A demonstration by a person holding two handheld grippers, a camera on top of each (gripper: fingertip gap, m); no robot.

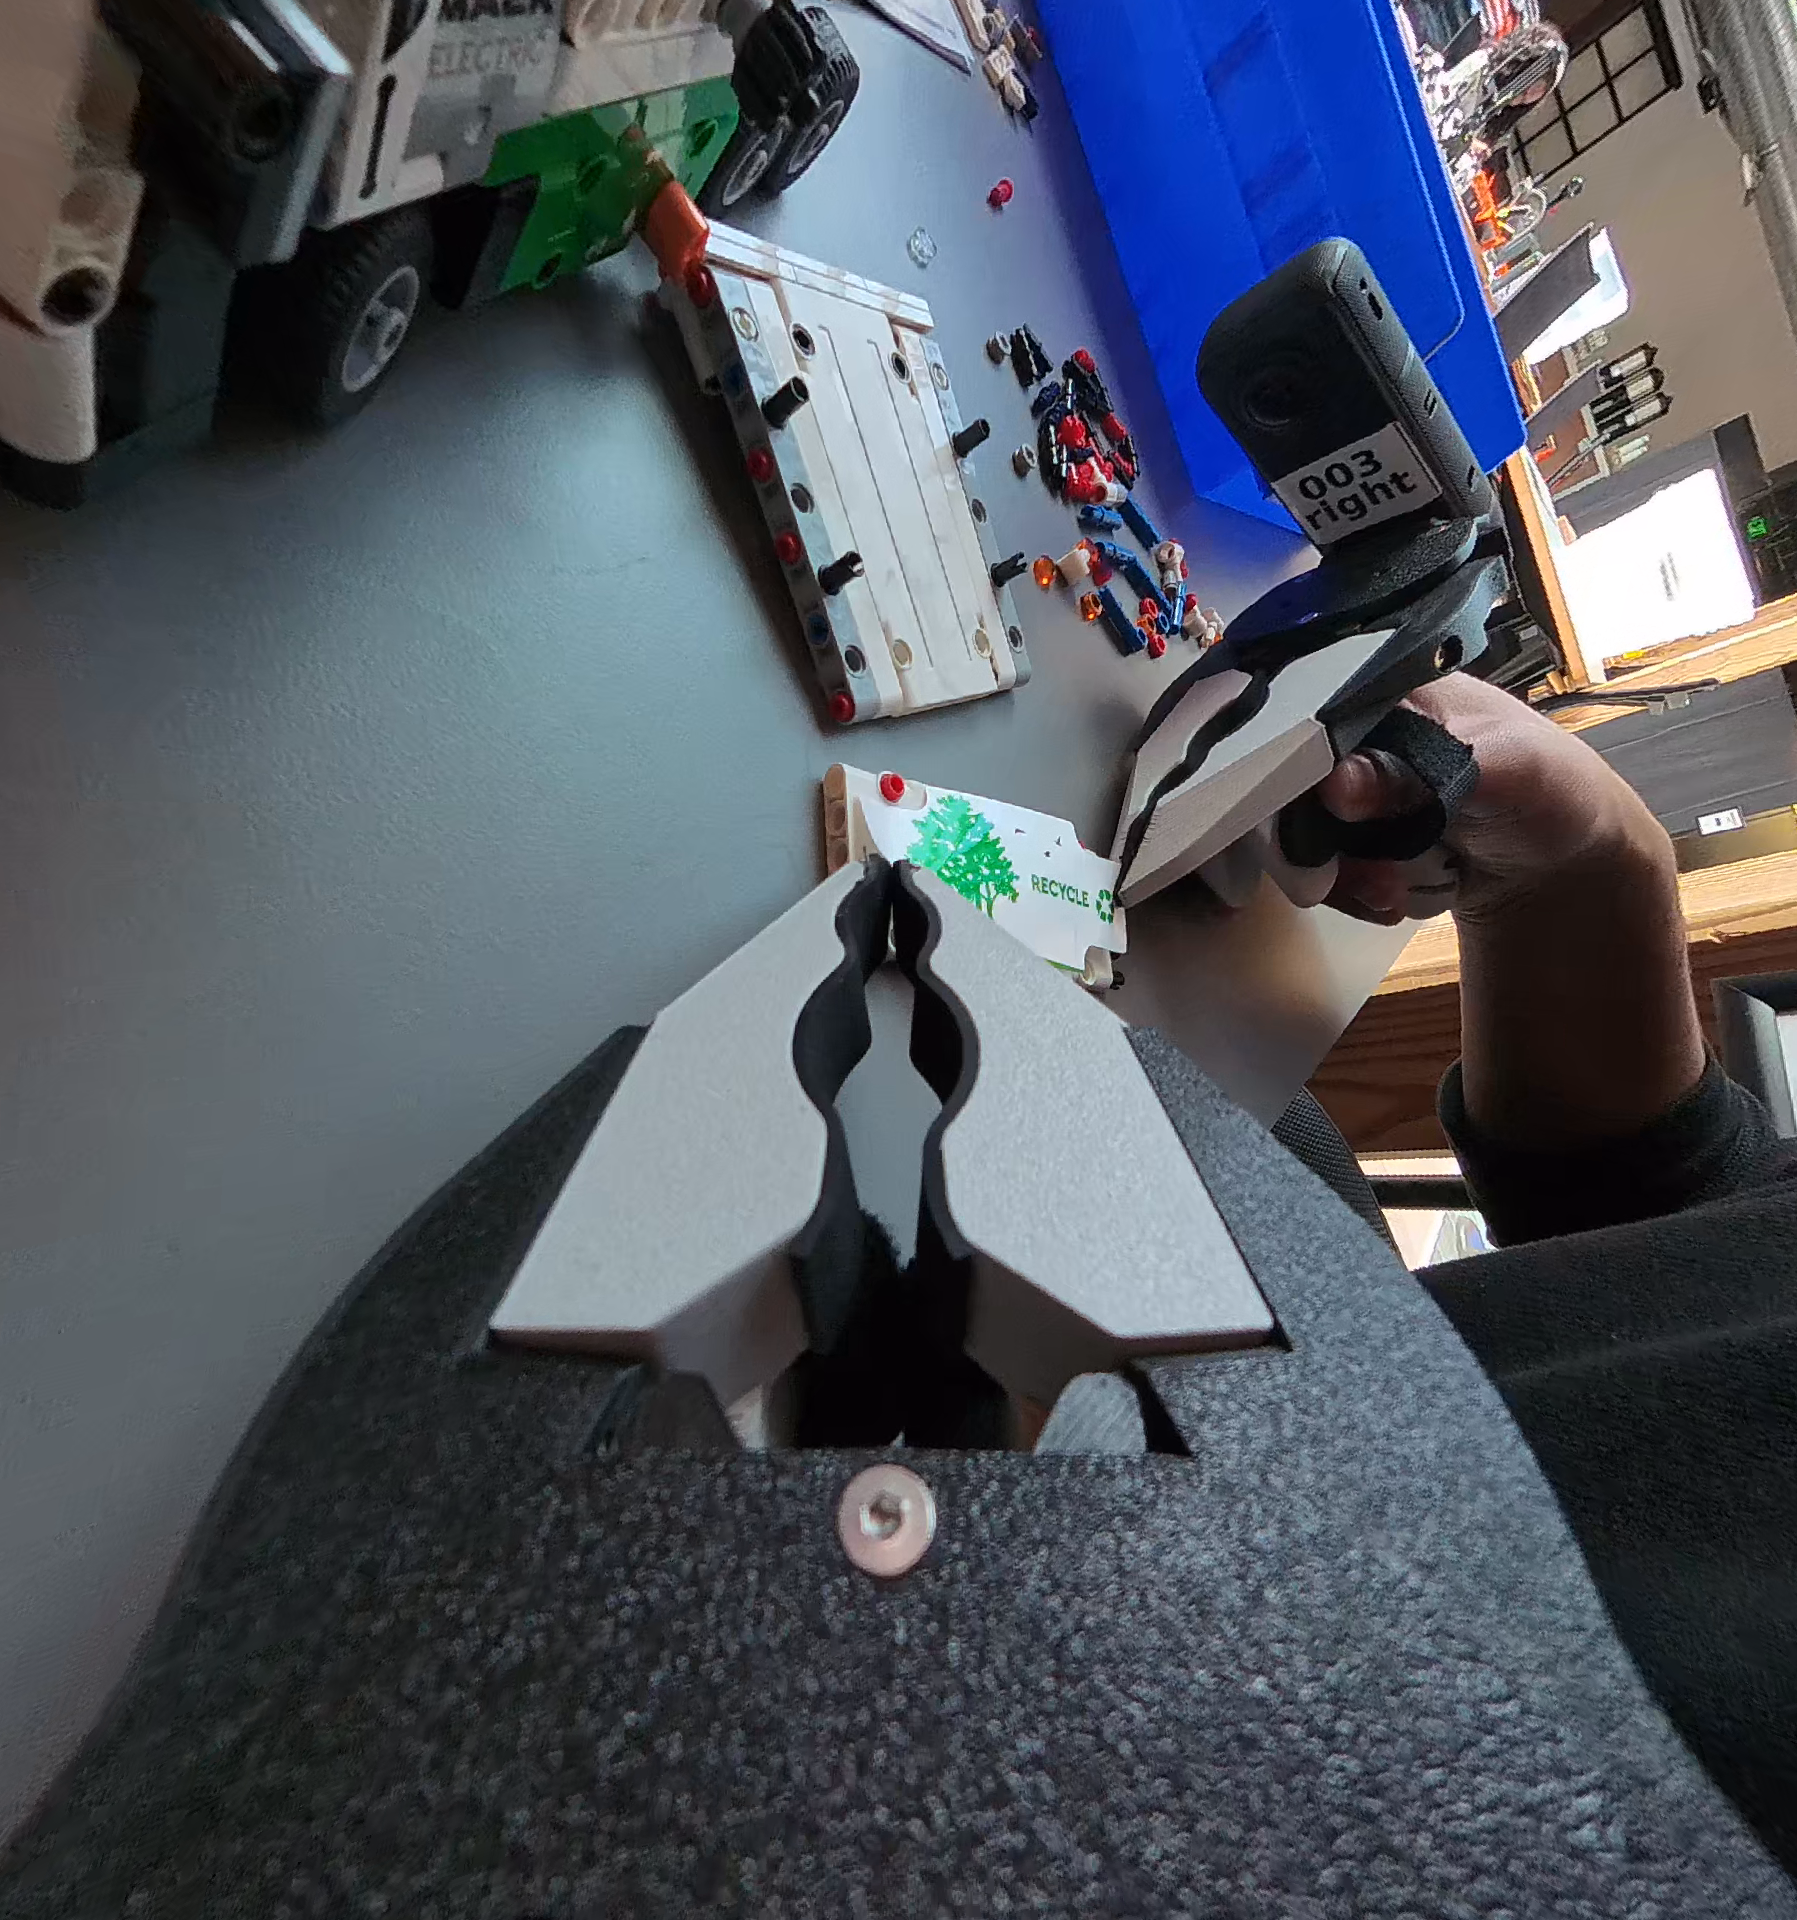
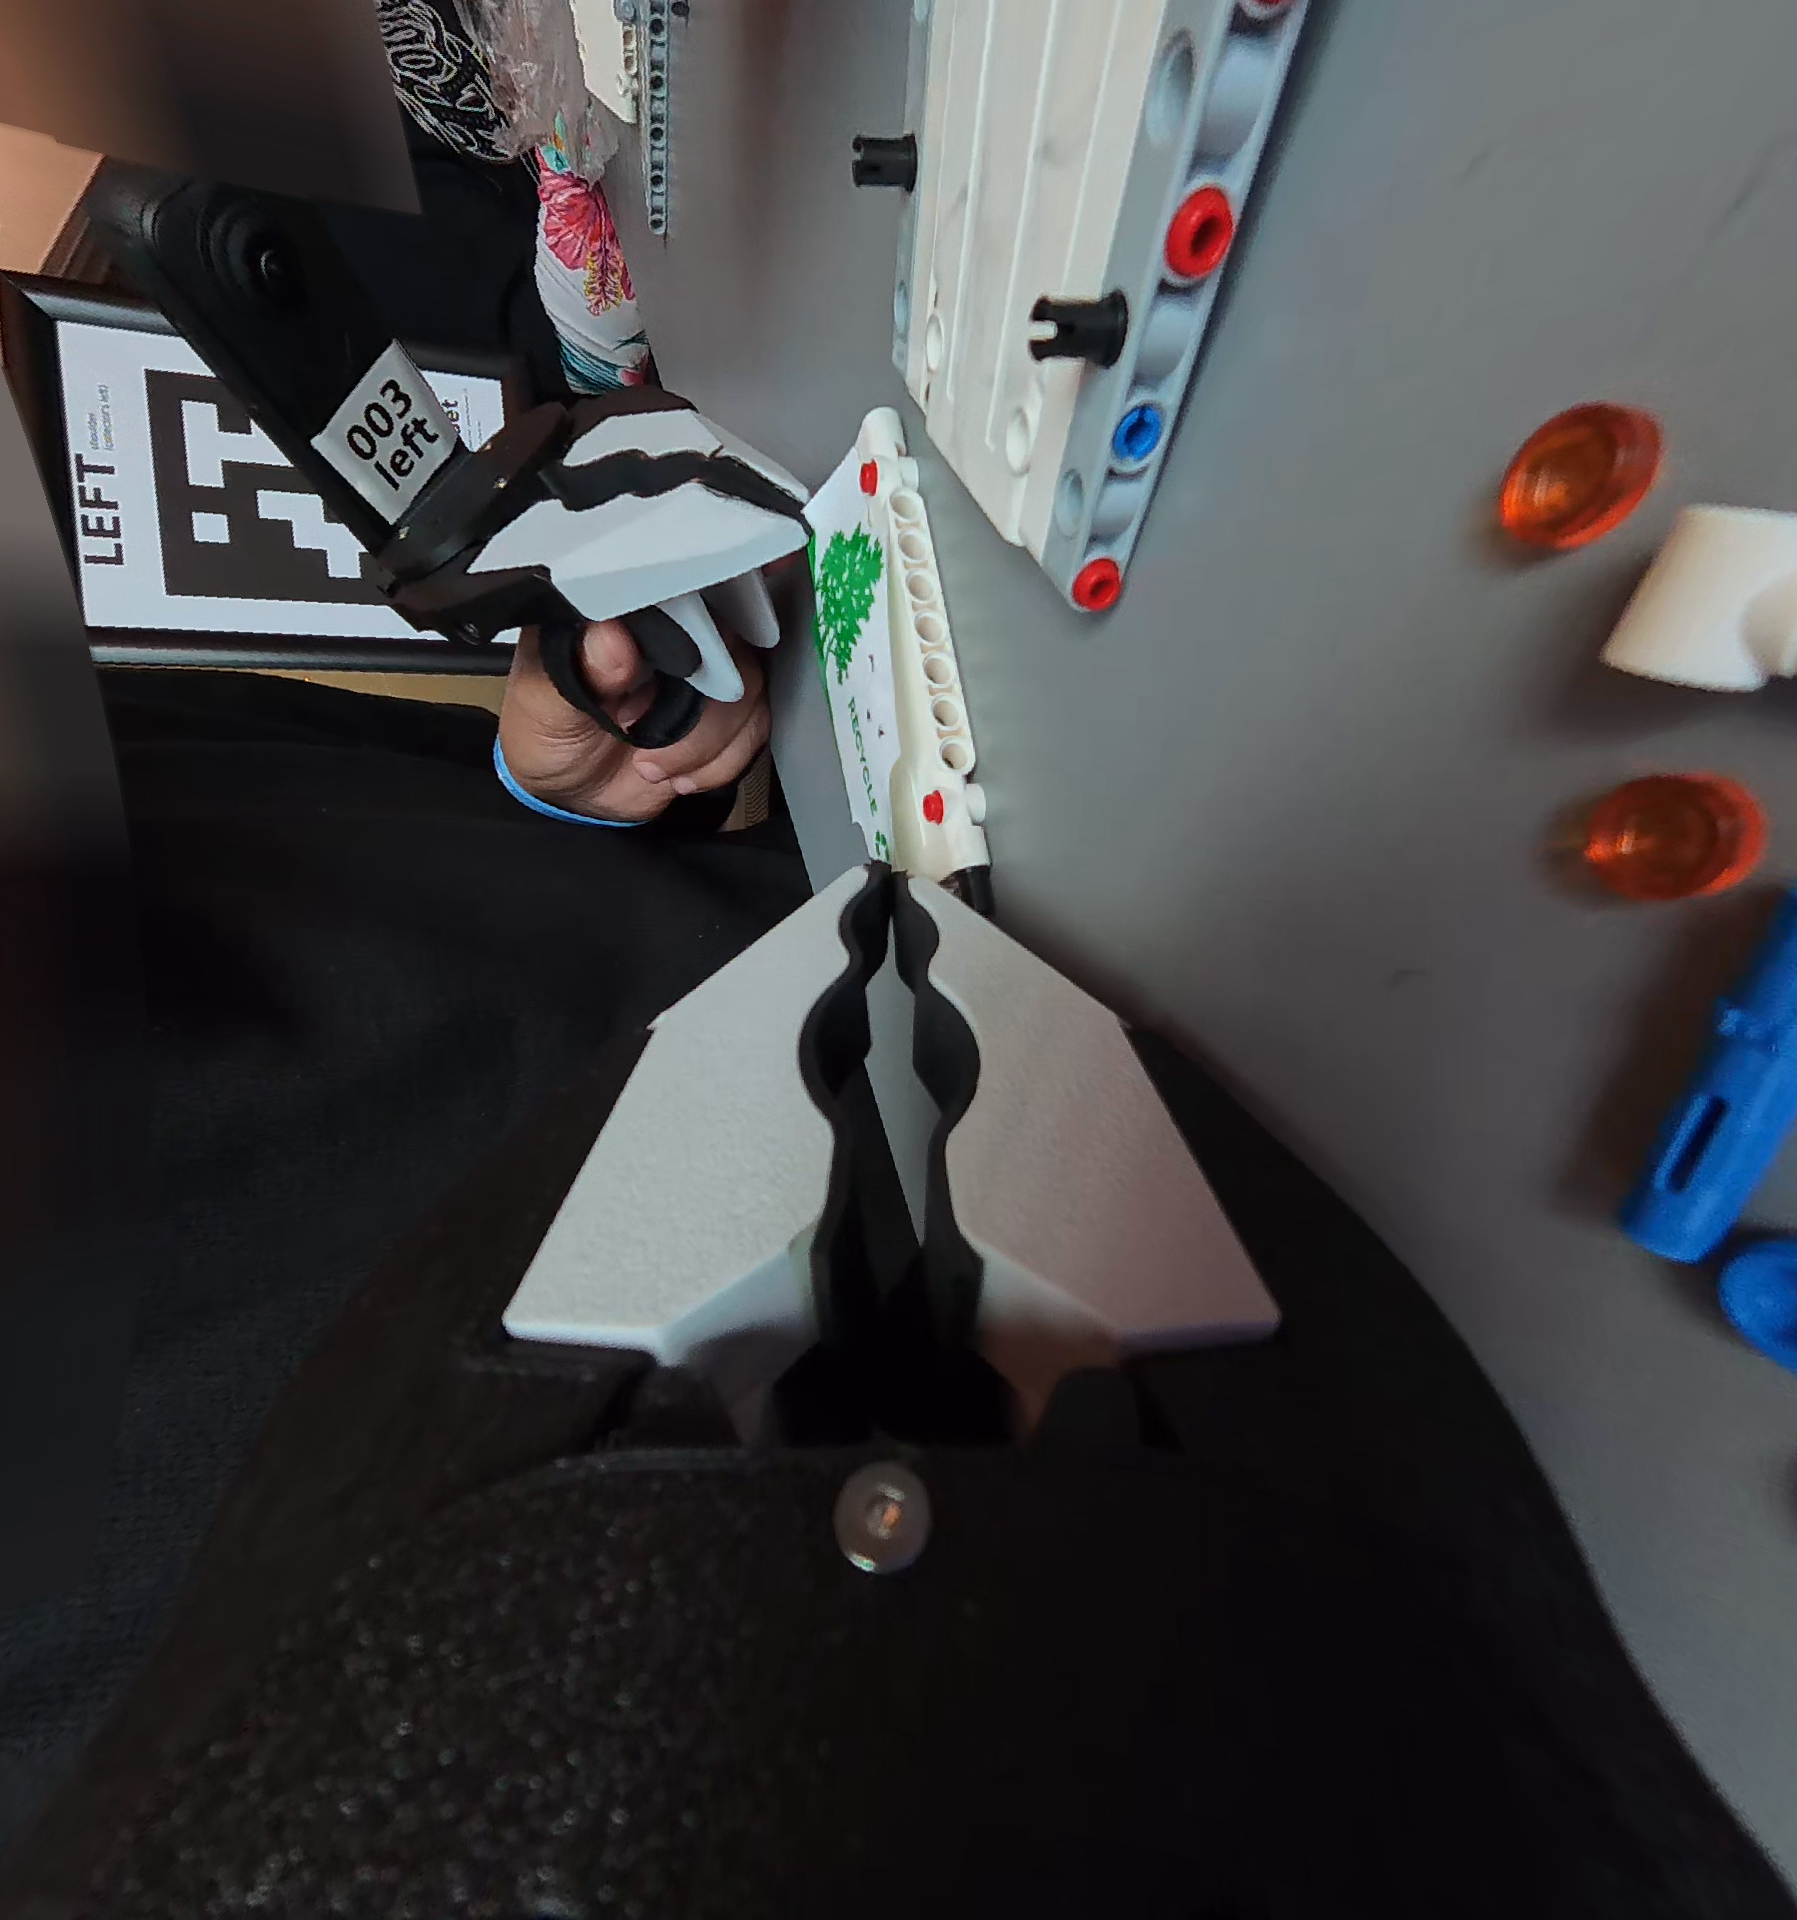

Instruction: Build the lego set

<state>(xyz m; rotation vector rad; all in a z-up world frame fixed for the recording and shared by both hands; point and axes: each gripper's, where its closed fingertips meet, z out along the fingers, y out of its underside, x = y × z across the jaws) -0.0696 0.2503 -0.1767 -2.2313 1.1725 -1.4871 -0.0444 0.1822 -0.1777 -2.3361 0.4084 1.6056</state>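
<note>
Glossy white plastic panel (image 1: 977, 862); matt grey table (image 1: 354, 727); glossy blue plastic bin (image 1: 1268, 208).

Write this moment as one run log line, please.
left gripper: shut, tips at white tree-printed brick panel | right gripper: shut, at panel's other end | grey table

Open grey surface (image 1: 302, 727) was left free on the left. Passage ahead was blocked by a pegged white panel (image 1: 852, 499), scattered small pieces (image 1: 1102, 499) and a blue bin (image 1: 1268, 208).

We see a workshop: grey worktable (image 1: 250, 727) strewn with building-brick parts (image 1: 1091, 436), blue storage bin (image 1: 1268, 208), back shelving (image 1: 1642, 395)
</note>
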